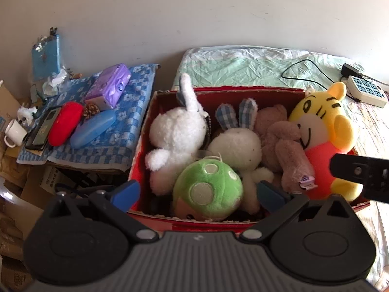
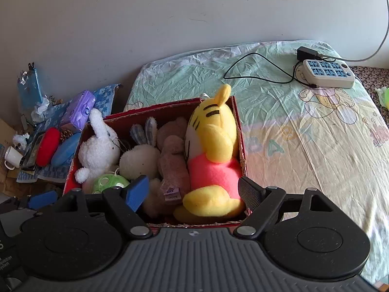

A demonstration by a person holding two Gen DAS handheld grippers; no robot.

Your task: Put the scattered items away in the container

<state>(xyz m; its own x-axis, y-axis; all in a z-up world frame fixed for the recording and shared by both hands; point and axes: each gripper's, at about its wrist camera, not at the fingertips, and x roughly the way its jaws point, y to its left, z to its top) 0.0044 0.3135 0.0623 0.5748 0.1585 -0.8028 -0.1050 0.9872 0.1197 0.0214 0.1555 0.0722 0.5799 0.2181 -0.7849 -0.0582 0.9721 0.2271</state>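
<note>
Right wrist | red box [image 2: 239, 131] packed with plush toys | both claws spread, empty

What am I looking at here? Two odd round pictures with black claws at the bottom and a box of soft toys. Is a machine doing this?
No machine: a person holds one two-finger gripper in each hand, each carrying a wide-angle camera. One picture looks along the left gripper, the other along the right gripper. Both are open and hold nothing. Before them a red cardboard box sits on a pale patterned bedsheet, packed with a yellow plush tiger, a white plush rabbit, a green spotted plush mushroom and others. A white power strip lies behind.
</note>
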